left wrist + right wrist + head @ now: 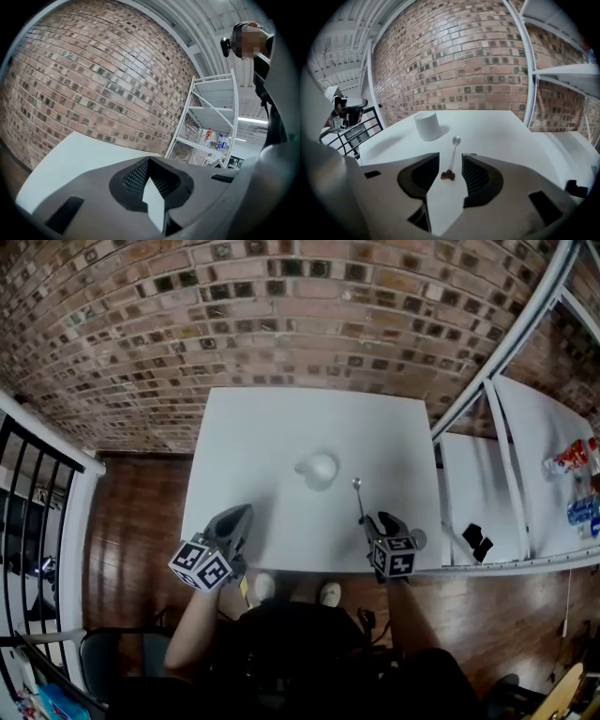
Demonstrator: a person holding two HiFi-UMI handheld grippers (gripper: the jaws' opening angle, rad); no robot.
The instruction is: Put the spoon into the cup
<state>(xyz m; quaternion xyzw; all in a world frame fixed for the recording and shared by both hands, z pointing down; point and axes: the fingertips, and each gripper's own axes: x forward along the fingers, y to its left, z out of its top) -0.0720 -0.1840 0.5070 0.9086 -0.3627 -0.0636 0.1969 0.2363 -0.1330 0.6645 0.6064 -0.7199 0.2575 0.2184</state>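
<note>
A white cup (319, 468) stands near the middle of the white table (253, 427); in the right gripper view the cup (427, 125) is ahead and to the left. A thin metal spoon (357, 496) lies flat to the cup's right, bowl pointing away. My right gripper (375, 521) tilts down over the spoon's near end. Its jaws stand open on either side of the brown handle tip of the spoon (452, 157), pads apart from it. My left gripper (242, 514) hovers near the table's front left, jaws shut with nothing between them (150, 161).
A white metal shelf rack (506, 474) stands right of the table, with bottles (574, 457) and a dark item (476, 540) on it. A brick wall (281, 315) runs behind. A black railing (37, 512) is on the left. The person's feet (328, 593) are at the table's front edge.
</note>
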